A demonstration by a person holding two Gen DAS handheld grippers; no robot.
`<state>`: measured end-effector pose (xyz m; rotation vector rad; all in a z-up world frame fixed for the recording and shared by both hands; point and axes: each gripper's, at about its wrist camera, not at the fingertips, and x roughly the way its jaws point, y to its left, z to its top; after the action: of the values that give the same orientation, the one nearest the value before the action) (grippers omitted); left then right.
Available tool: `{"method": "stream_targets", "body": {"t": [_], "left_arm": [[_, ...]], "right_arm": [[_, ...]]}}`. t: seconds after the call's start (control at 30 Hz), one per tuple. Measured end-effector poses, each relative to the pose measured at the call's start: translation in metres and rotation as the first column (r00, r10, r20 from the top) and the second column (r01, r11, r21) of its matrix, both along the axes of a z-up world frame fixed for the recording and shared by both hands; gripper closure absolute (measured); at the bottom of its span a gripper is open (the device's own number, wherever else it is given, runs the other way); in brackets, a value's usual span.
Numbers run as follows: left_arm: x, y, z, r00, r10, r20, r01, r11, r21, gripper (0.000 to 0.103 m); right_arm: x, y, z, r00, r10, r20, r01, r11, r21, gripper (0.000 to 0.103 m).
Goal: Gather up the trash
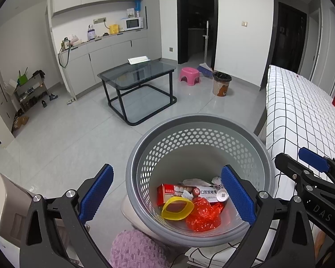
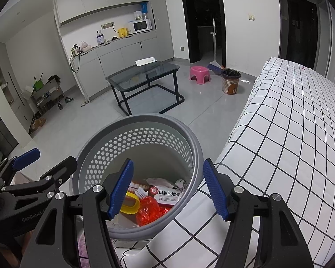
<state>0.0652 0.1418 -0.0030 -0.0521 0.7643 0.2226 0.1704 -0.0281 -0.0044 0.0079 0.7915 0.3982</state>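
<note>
A grey perforated basket [image 1: 129, 174] stands on the floor beside the bed. Inside lie a red-and-white toothpaste box [image 1: 206, 193], a yellow plastic ring [image 1: 177, 208], a crumpled red plastic bag [image 1: 203, 216] and a white brush head [image 1: 187, 194]. My left gripper [image 1: 167, 168] hangs open above the basket's near left side, one blue finger inside, the other outside. My right gripper [image 2: 168, 163] is open over the basket's right rim [image 2: 197, 149], straddling it without touching. The box [image 2: 168, 195], ring [image 2: 131, 205] and bag [image 2: 149, 210] show between its fingers. Nothing is held.
A bed with a black-checked white sheet [image 2: 290, 134] runs along the right. A purple fuzzy item [image 1: 134, 250] and a beige appliance [image 1: 6, 203] sit near the basket. Farther off stand a glass coffee table [image 1: 138, 73], a pink stool [image 1: 189, 74] and a small lined bin [image 1: 221, 83].
</note>
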Motion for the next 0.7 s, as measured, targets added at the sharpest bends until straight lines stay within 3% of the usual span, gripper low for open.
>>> {"method": "stream_targets", "body": {"t": [0.7], "left_arm": [[-0.0033,0.0053,-0.0044,1.0,0.02,-0.018,-0.02,1.0,0.005,0.006]], "right_arm": [[-0.0024,0.0054,-0.003,1.0,0.01,0.018,-0.01,1.0,-0.028,0.041]]}}
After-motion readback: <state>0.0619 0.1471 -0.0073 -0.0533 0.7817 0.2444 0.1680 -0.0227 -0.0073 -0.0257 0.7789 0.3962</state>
